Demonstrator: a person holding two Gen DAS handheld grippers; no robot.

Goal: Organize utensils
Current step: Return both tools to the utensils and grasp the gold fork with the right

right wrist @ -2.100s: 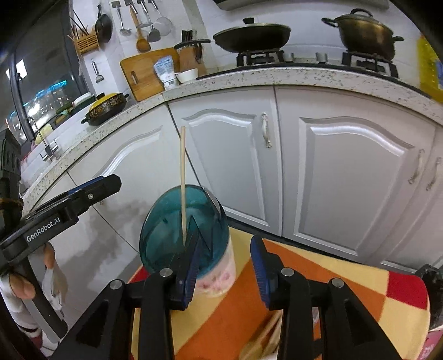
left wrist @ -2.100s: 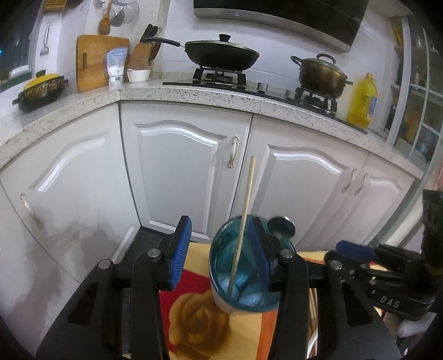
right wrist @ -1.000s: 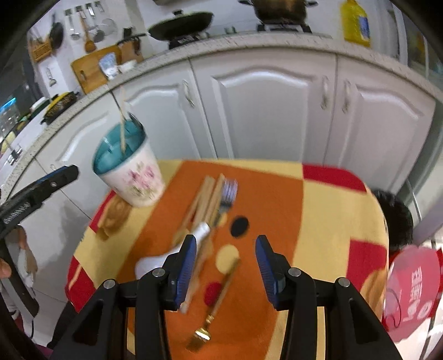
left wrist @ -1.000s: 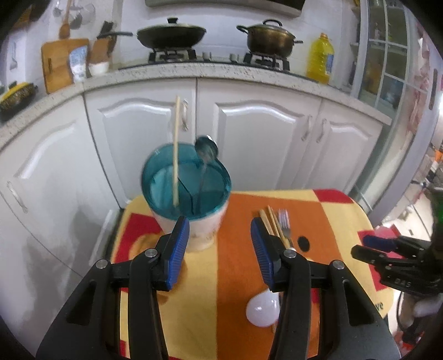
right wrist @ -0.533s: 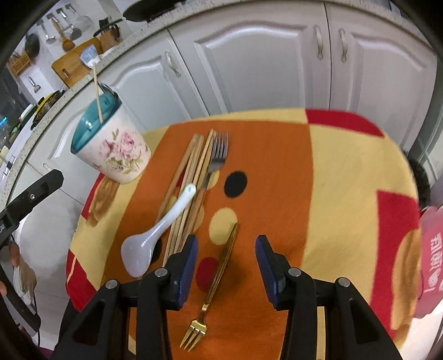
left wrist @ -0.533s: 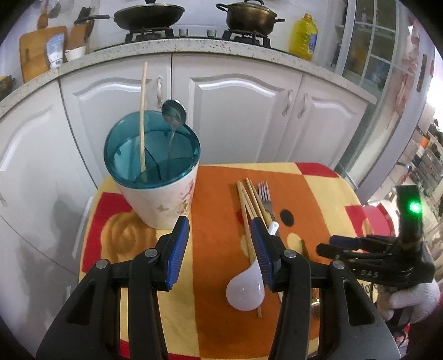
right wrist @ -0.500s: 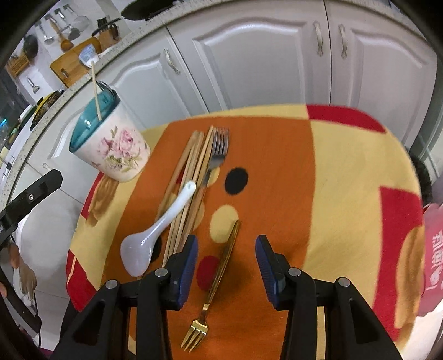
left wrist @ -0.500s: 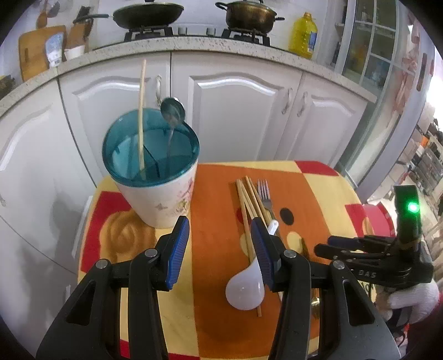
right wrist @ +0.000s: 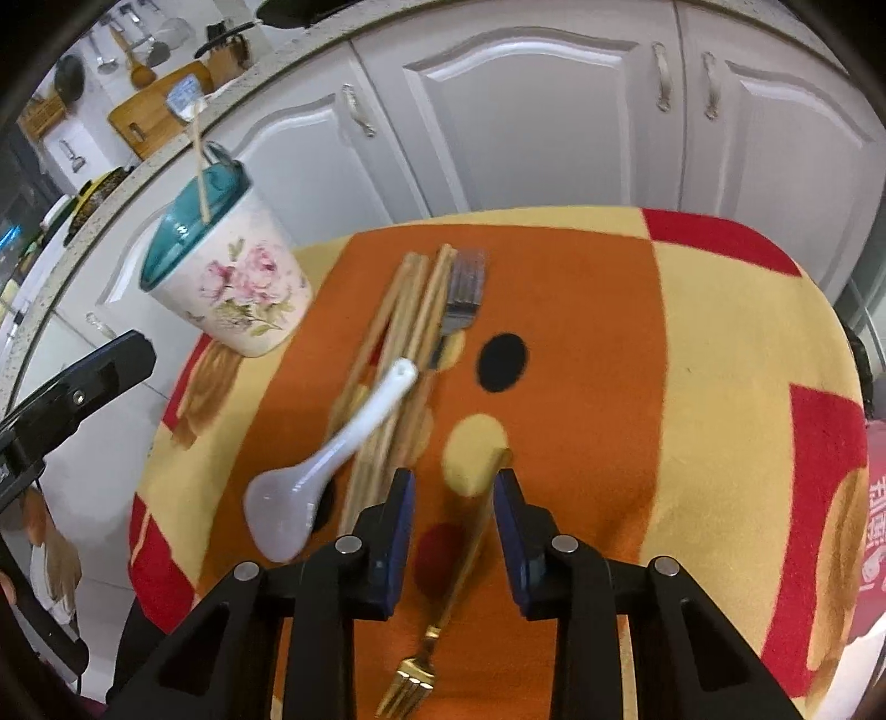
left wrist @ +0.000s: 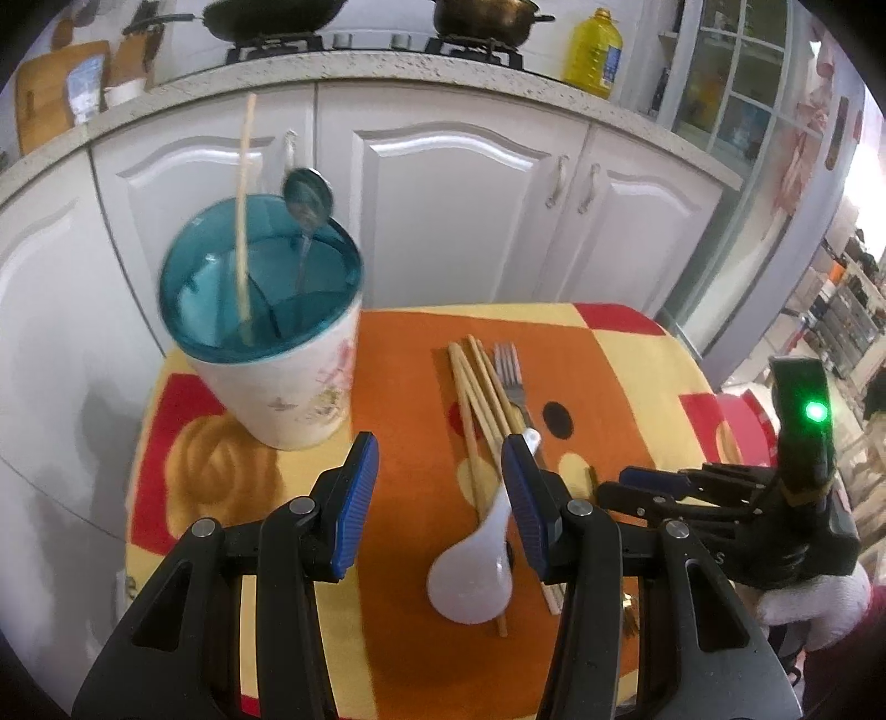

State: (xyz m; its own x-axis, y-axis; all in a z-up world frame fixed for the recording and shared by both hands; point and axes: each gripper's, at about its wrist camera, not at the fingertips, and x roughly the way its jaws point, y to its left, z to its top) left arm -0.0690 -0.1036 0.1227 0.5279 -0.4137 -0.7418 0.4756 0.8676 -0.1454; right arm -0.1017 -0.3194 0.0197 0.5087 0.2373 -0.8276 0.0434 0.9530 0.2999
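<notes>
A floral utensil cup with a teal divided top (left wrist: 277,354) (right wrist: 232,288) stands at the table's left, holding one chopstick (left wrist: 242,210) and a metal spoon (left wrist: 308,194). On the cloth lie several wooden chopsticks (right wrist: 398,343) (left wrist: 479,393), a silver fork (right wrist: 462,299) (left wrist: 508,371), a white ceramic spoon (right wrist: 321,465) (left wrist: 482,559) and a gold fork (right wrist: 443,603). My right gripper (right wrist: 451,487) is open, its jaws either side of the gold fork's handle, just above it. My left gripper (left wrist: 440,476) is open and empty, above the cloth near the white spoon.
The small table carries an orange, yellow and red cloth (right wrist: 692,360). White kitchen cabinets (left wrist: 470,210) stand close behind, with a stove, pots and an oil bottle (left wrist: 592,52) on the counter. The right gripper body (left wrist: 775,520) shows in the left wrist view.
Both grippers drew back from the cup. The right gripper then came down over the gold fork. The left gripper stayed over the cloth, open.
</notes>
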